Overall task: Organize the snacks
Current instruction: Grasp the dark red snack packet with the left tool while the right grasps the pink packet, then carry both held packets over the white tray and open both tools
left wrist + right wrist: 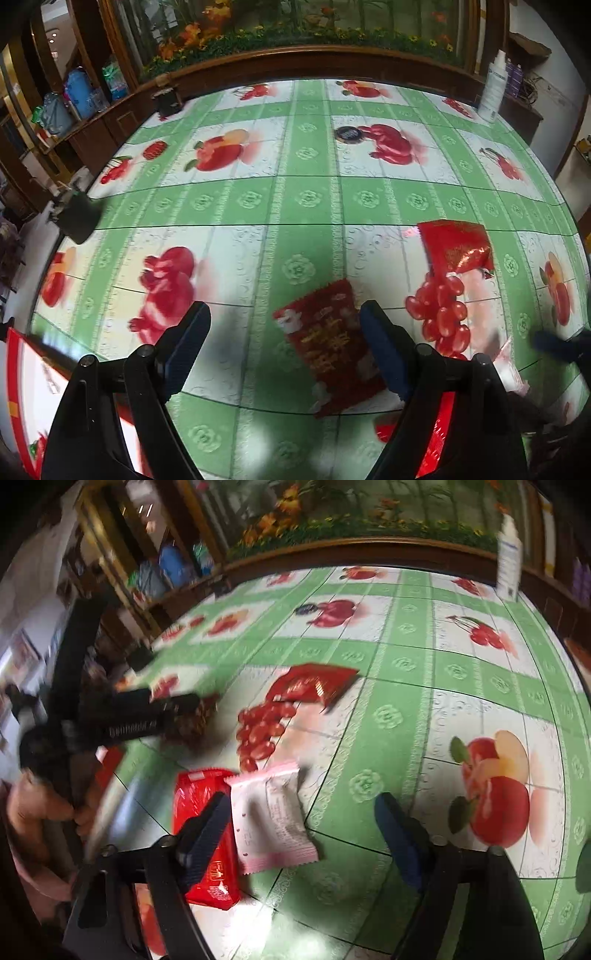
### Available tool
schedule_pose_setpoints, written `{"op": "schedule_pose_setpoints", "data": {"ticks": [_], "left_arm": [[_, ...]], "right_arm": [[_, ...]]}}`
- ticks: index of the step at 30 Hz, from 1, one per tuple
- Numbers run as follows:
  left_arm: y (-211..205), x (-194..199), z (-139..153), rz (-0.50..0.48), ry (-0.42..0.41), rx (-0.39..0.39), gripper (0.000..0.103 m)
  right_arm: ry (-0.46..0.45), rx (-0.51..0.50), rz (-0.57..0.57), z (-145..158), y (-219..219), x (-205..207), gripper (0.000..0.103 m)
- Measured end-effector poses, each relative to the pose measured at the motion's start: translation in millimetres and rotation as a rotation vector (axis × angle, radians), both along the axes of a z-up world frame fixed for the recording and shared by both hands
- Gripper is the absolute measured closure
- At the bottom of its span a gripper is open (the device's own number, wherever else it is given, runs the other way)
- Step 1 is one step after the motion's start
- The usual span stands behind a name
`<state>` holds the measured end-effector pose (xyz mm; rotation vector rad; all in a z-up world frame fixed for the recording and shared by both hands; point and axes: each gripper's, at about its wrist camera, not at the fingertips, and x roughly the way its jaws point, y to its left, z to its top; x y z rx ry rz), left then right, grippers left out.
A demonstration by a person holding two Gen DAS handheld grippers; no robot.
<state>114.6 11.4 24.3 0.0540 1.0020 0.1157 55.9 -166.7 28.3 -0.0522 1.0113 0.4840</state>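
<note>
In the left wrist view my left gripper is open above the fruit-print tablecloth. A dark red snack packet with gold writing lies flat between the fingers, close to the right one. A second red packet lies further off at the right. In the right wrist view my right gripper is open. A pink-and-white packet and a bright red packet lie by its left finger. The far red packet lies beyond. The left gripper shows at the left, over the dark red packet.
A red-and-white box sits at the lower left table edge. A black round lid lies mid-table and a white bottle stands at the far right. A dark object sits at the left edge. A wooden ledge borders the far side.
</note>
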Motion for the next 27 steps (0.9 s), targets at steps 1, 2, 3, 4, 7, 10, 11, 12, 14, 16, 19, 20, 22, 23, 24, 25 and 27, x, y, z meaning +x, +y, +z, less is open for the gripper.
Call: {"op": "schedule_pose_setpoints", "data": {"ticks": [1, 2, 3, 4, 7, 10, 11, 12, 14, 16, 19, 20, 22, 23, 24, 25, 27], "left_arm": [[-2, 1, -4, -0.004, 0.011, 0.0, 0.02], [-2, 2, -7, -0.006, 0.019, 0.002, 0.02], [-3, 3, -10, -0.008, 0.027, 0.002, 0.019], [-3, 4, -13, -0.01, 0.033, -0.004, 0.019], [0, 5, -14, -0.007, 0.019, -0.038, 0.019], [-1, 5, -15, -0.015, 0.007, -0.037, 0.019], [-2, 3, -15, -0.021, 0.0, -0.043, 0.019], [-3, 2, -16, -0.028, -0.002, -0.052, 0.02], [-5, -1, -15, -0.048, -0.012, -0.073, 0.031], [-7, -4, -13, -0.069, -0.016, -0.084, 0.045], [-11, -9, -10, -0.096, -0.013, -0.069, 0.055], [-10, -11, -10, -0.102, -0.016, -0.067, 0.056], [-7, -16, -9, -0.098, -0.022, -0.067, 0.057], [-3, -19, -8, -0.091, -0.025, -0.074, 0.058], [-1, -22, -7, -0.09, -0.029, -0.081, 0.058], [1, -25, -4, -0.09, -0.035, -0.086, 0.058], [6, -38, 6, -0.087, -0.062, -0.081, 0.058]], "right_arm": [[0.006, -0.016, 0.005, -3, 4, 0, 0.042], [-0.018, -0.032, 0.009, -3, 9, -3, 0.041], [-0.019, -0.05, 0.02, -5, 12, -4, 0.041], [-0.028, -0.065, 0.031, -5, 15, -7, 0.041], [-0.077, -0.161, 0.05, -10, 27, -14, 0.04], [-0.107, -0.181, 0.061, -10, 36, -20, 0.045], [-0.109, -0.176, 0.071, -10, 37, -21, 0.051], [-0.112, -0.172, 0.085, -10, 37, -22, 0.054], [-0.111, -0.167, 0.094, -10, 38, -23, 0.062], [-0.105, -0.155, 0.092, -9, 36, -22, 0.064], [-0.091, -0.129, 0.074, -8, 31, -20, 0.065], [-0.089, -0.125, 0.062, -8, 29, -18, 0.065], [-0.083, -0.115, 0.044, -7, 25, -16, 0.065], [-0.079, -0.11, 0.036, -7, 23, -15, 0.066], [-0.076, -0.105, 0.021, -7, 20, -13, 0.066], [-0.075, -0.102, 0.005, -6, 17, -12, 0.066], [-0.069, -0.088, -0.024, -6, 11, -8, 0.066]]}}
